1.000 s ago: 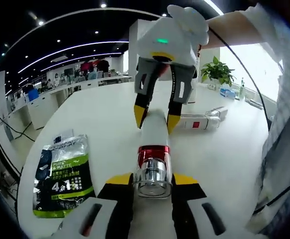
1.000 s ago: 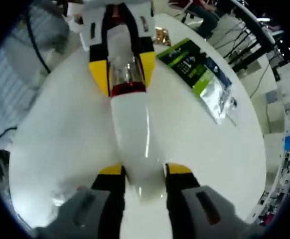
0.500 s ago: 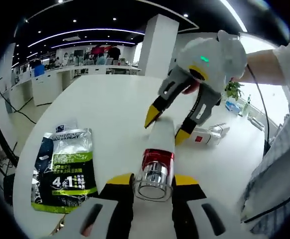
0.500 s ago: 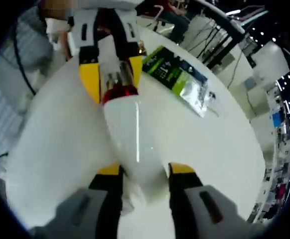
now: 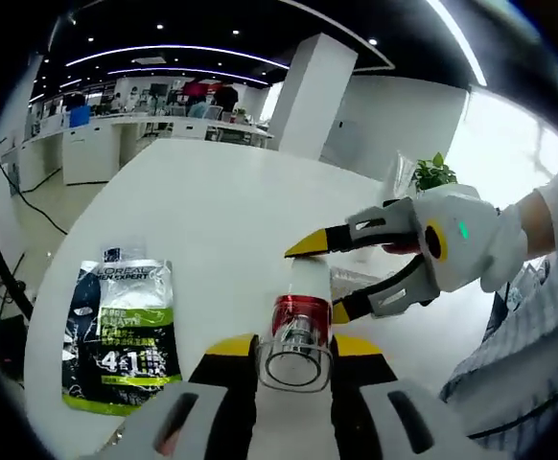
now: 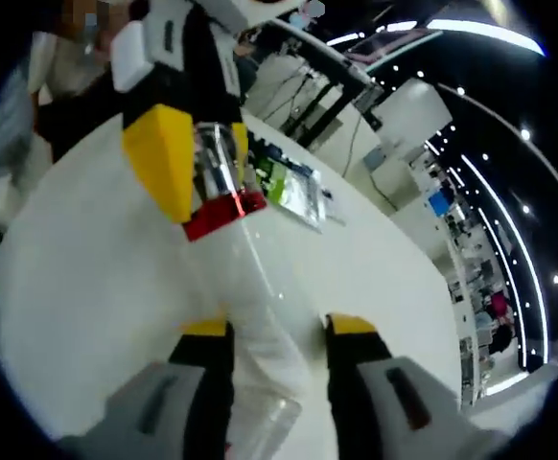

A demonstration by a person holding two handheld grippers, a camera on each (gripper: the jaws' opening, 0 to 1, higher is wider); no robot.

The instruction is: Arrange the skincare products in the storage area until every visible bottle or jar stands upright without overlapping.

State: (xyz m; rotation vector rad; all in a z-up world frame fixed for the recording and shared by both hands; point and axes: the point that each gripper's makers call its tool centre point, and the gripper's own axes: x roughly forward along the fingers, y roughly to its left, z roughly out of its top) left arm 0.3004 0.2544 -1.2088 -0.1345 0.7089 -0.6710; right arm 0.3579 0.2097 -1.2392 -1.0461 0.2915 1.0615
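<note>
I've got the white bottle (image 5: 303, 287) pinned at both ends, held above the white bench (image 5: 212, 211). In the left gripper view, my left gripper (image 5: 295, 353) has its yellow-tipped fingers (image 5: 229, 350) pinching the clear cap (image 5: 294, 356), just below the red collar (image 5: 300, 314). The bottle's white body runs away from me toward the right gripper (image 5: 322, 278), which comes in from the right side, a sleeve and gloved hand (image 5: 490, 240) behind it; its yellow tips sit on either side of the bottle's far end.

In the right gripper view, the right gripper (image 6: 269, 331) clamps the white bottle (image 6: 260, 326) between its fingers (image 6: 351, 331), the body wedged tight between them. Farther up, the red collar (image 6: 223, 213) and the clear cap (image 6: 220, 161) sit in the left gripper (image 6: 197, 144), one broad yellow finger across the cap.

On the bench to the left lies a flat L'Oreal sachet pack (image 5: 121, 331), green and black, well apart from the bottle. It shows beyond the cap in the right gripper view as well (image 6: 293, 187). A potted plant (image 5: 432, 174) stands at the bench's far edge.
</note>
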